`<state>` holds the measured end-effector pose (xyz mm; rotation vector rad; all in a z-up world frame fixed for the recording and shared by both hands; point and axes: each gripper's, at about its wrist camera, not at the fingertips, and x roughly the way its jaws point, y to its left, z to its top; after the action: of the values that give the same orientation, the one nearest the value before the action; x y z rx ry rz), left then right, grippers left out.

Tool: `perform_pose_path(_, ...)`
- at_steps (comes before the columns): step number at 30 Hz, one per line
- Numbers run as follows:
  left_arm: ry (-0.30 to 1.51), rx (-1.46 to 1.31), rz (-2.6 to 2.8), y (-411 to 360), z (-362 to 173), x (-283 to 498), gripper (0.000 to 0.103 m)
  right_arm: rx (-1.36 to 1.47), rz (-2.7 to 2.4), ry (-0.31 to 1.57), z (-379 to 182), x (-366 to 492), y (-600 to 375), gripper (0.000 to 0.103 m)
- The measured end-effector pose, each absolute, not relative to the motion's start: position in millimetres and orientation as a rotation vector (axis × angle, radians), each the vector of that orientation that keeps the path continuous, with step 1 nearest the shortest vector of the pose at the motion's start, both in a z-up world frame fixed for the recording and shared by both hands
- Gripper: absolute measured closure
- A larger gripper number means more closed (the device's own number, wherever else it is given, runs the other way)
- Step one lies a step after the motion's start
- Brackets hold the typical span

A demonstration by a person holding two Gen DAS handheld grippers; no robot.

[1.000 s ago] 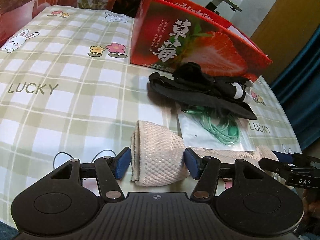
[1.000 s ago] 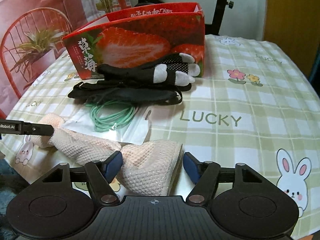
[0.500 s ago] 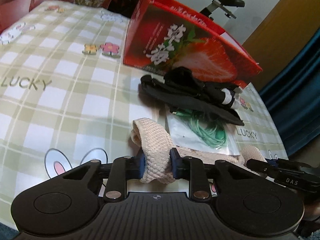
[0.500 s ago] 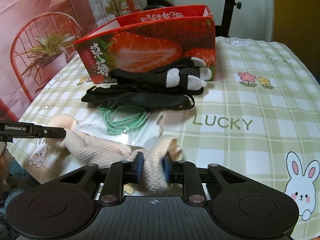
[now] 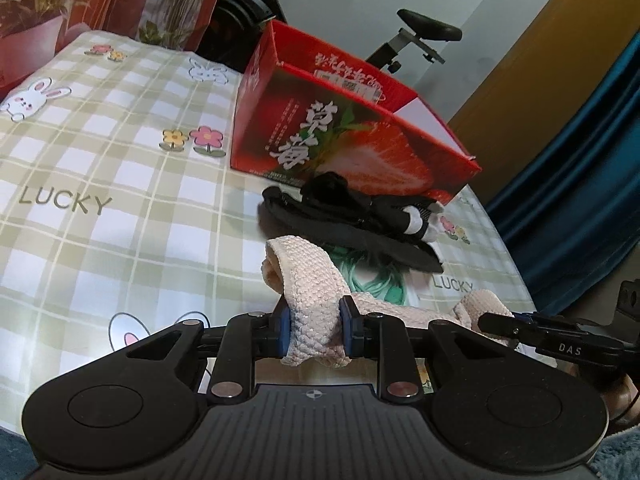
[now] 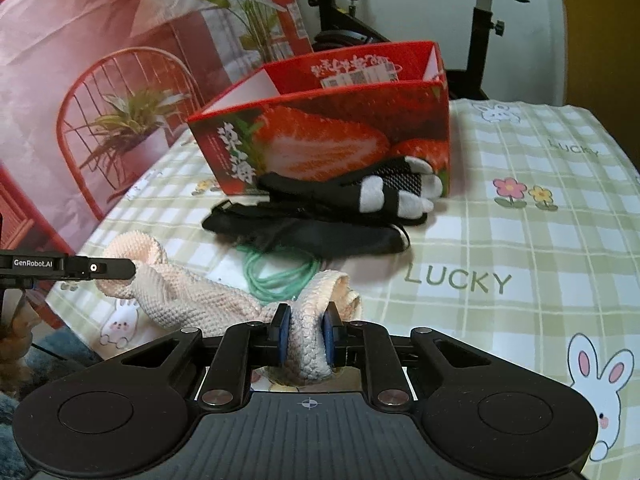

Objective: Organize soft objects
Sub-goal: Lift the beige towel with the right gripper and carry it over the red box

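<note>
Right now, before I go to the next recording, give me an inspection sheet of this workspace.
Surface: checked tablecloth with rabbits, flowers.
Job's things: pink knitted cloth, each end pinched; black gloves and black fabric before open strawberry box.
Clutter: green cord on a plastic bag.
Grippers: left hand-held gripper and right hand-held gripper both shut on the cloth.
Cables: nothing seen beyond the cord.
Surroundings: exercise bike, plant backdrop, blue curtain.

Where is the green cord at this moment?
The green cord lies on the table, partly under the black gloves, just behind the pink cloth, in front of the strawberry box.
</note>
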<state>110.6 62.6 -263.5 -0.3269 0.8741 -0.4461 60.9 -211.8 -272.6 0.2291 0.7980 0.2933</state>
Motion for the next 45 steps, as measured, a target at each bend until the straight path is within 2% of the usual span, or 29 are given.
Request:
perform_pose_path(13,0.754,-0.216,-0.453,49.4,-221.7,137.6,0.077,0.189,0.340,0.619,-213.9,105.6,-217.1,0.089)
perform_pose_path(27,0.650,-0.039,-0.421,6.5,-176.2,205.0,0.077,-0.053,0.340,0.491,-162.5,178.2,-205.2,0.089)
perform_pose_path(37,0.583,-0.028,-0.360,-17.4,-159.8,270.6,0.077,-0.126,0.274,0.468,-159.0,253.5,-219.4,0.089)
perform_pose_path(45,0.574,0.023,-0.291,-31.4,-171.6,323.4,0.077,-0.203,0.193,0.519,-191.4,323.1,-213.2,0.090)
